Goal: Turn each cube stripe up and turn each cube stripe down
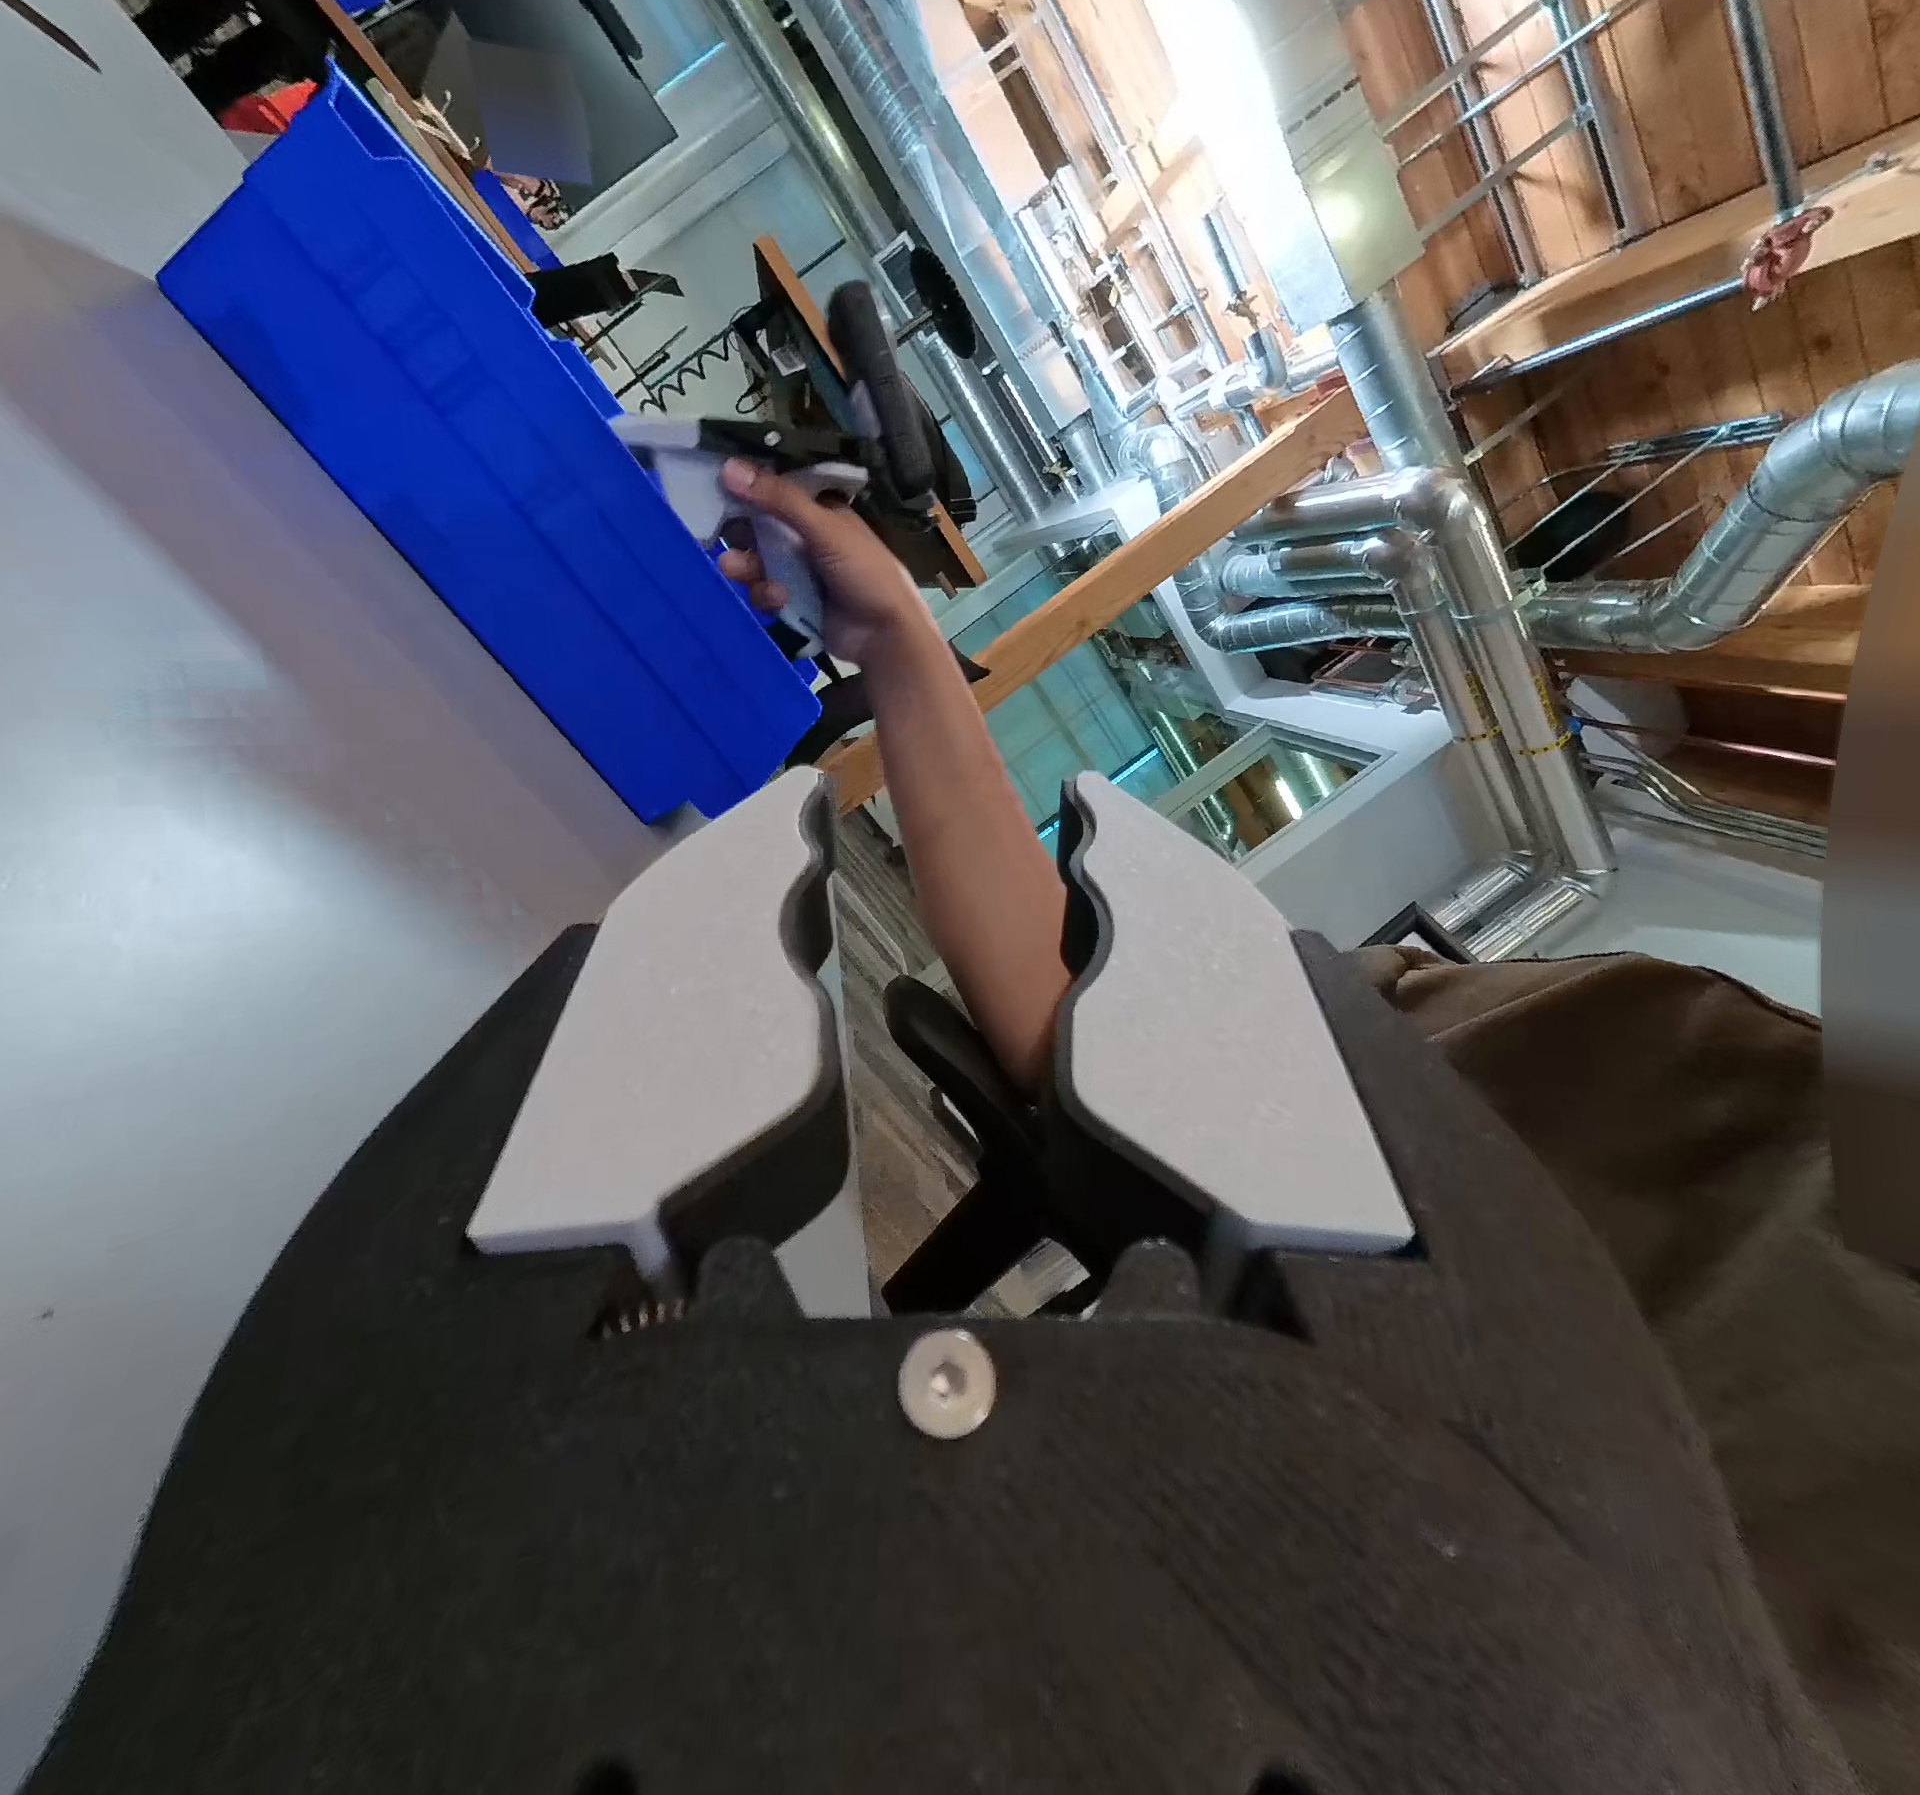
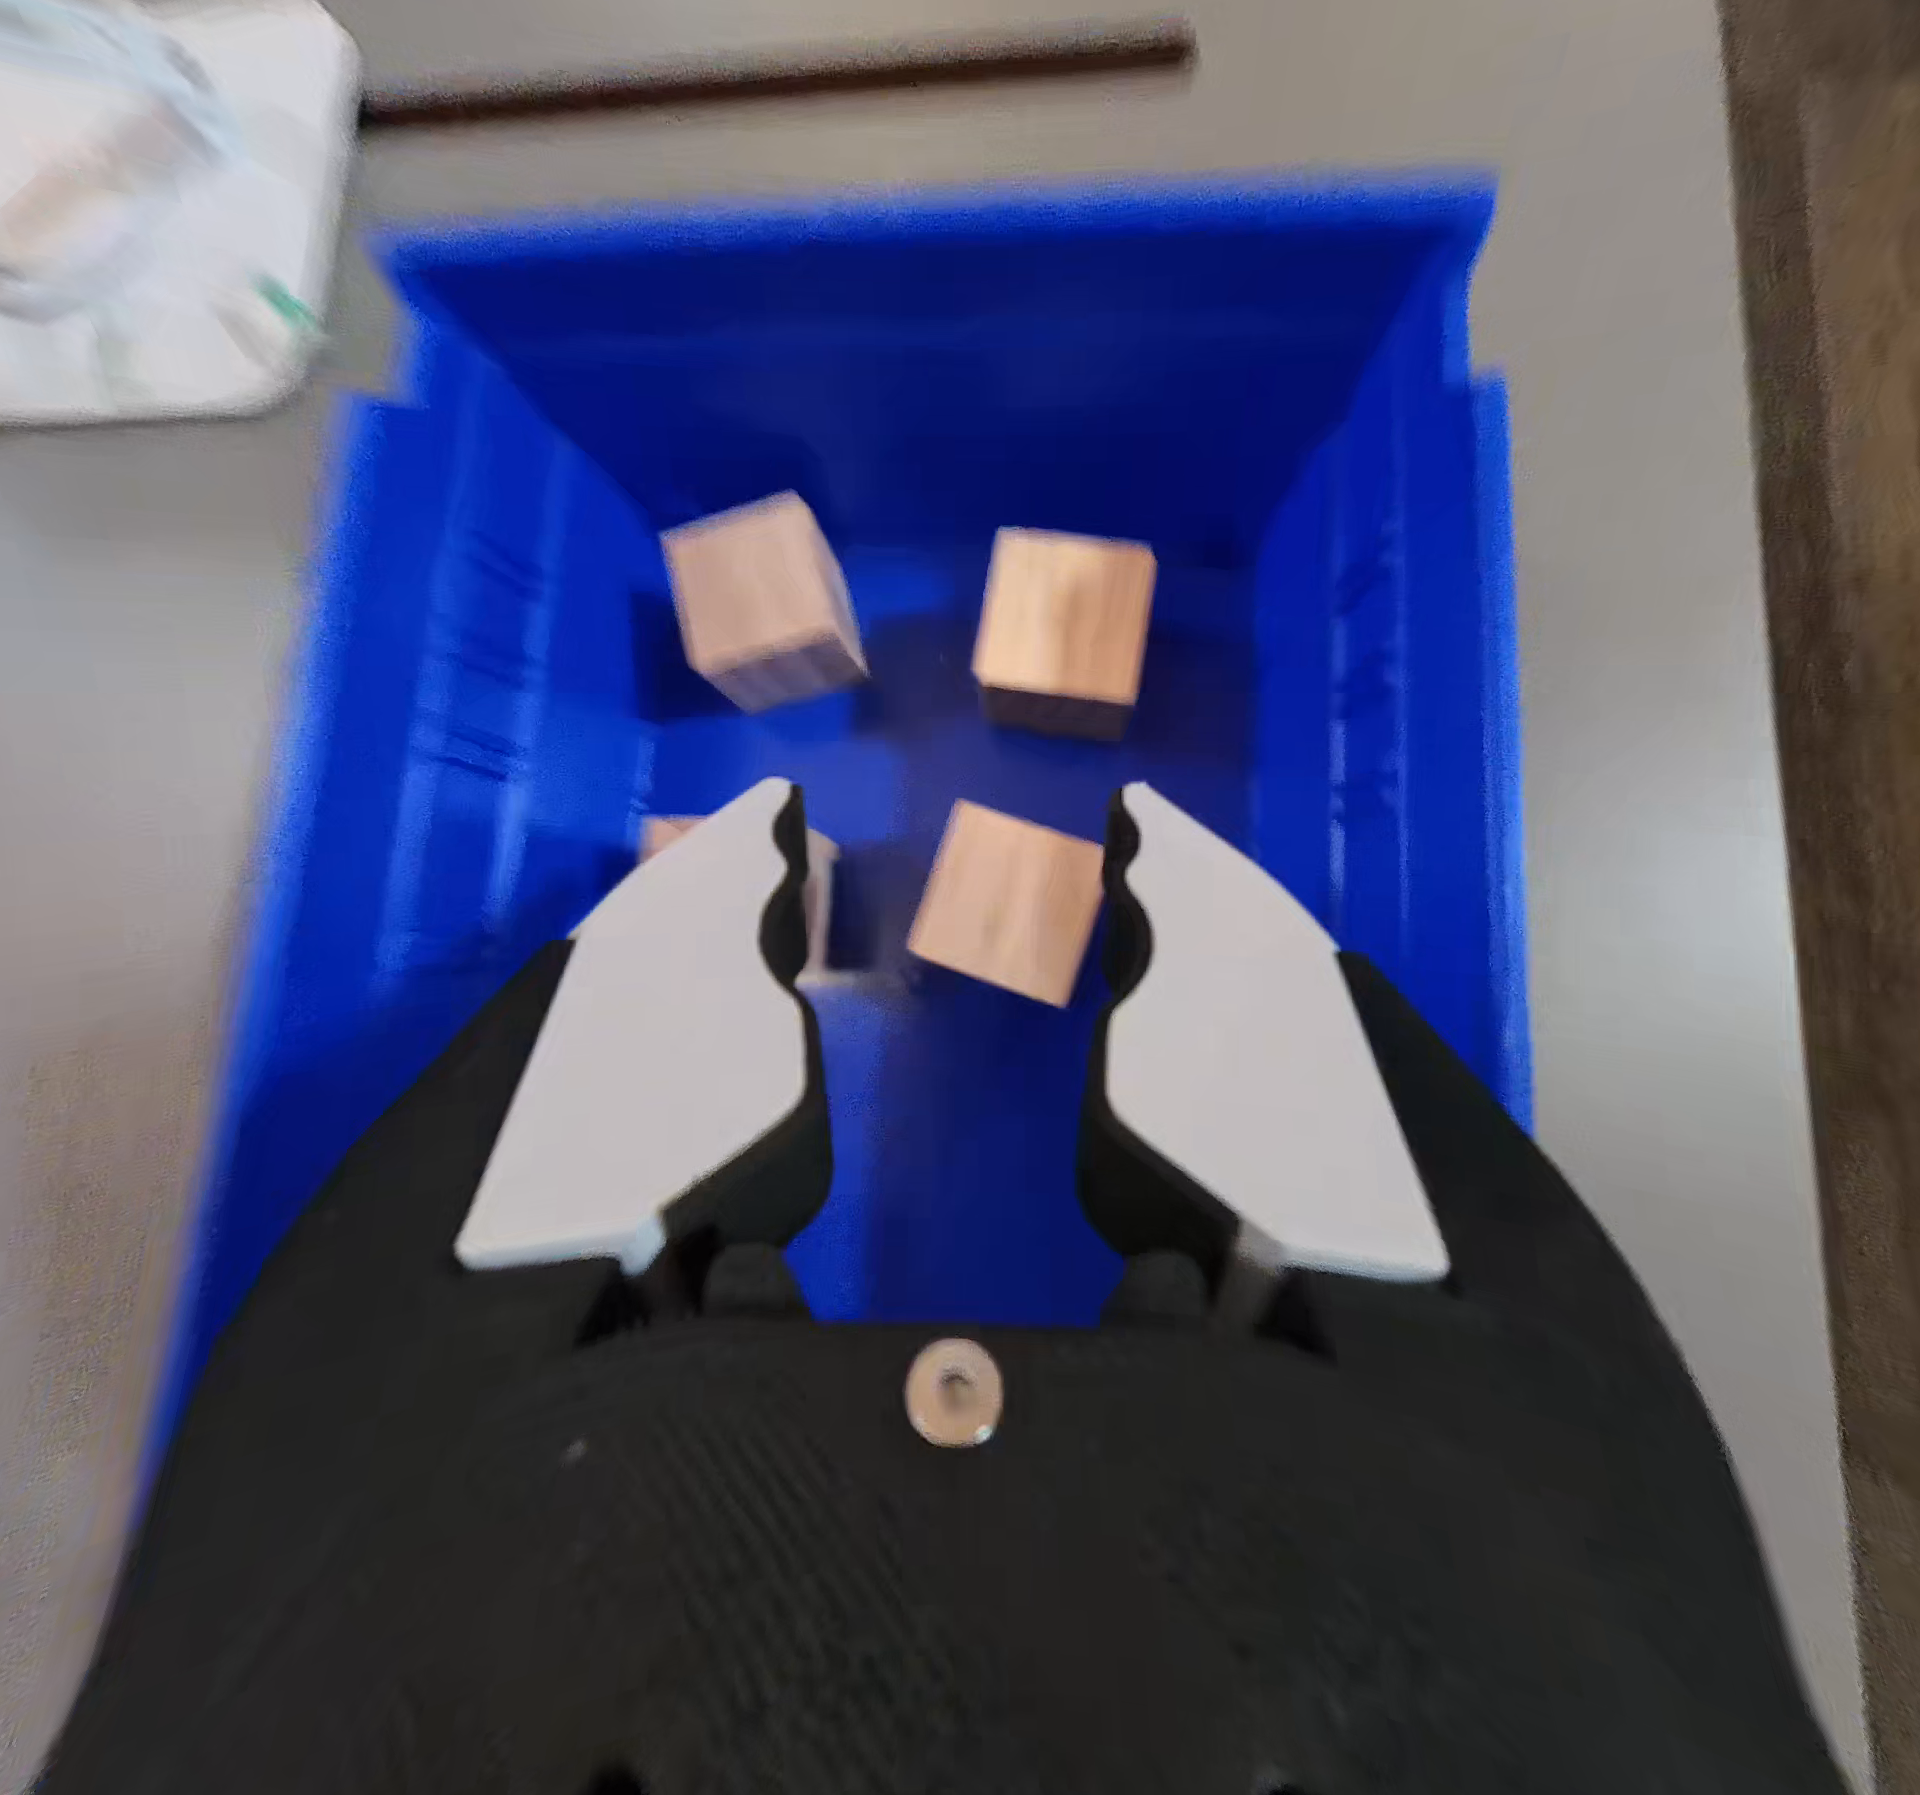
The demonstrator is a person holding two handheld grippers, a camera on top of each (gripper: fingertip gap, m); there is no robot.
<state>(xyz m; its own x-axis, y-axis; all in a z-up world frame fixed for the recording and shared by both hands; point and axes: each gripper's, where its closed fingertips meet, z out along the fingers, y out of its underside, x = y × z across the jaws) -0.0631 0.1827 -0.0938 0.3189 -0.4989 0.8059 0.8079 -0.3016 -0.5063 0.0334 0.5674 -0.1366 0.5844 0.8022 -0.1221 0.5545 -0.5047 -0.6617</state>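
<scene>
Right hand-held gripper (image 2: 956,878) hangs above the blue bin (image 2: 1382,665), jaws wide and empty, lined up for the nearest wooden cube (image 2: 1003,898); stripes indiscernible through blur. Left hand-held gripper (image 1: 940,878), jaws apart, idles aside, holding nothing.

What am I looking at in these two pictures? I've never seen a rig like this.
No robot here: a person holds a two-finger gripper in each hand, each with a camera looking along its fingers. The right wrist view looks down past the right gripper, open and empty, into a blue bin on a pale table. At least four wooden cubes lie inside; the nearest cube sits just beyond the fingertips. The picture is blurred, so no stripes can be made out. The left wrist view is tilted: the left gripper, open and empty, points toward the person's arm and the room beyond.
</scene>
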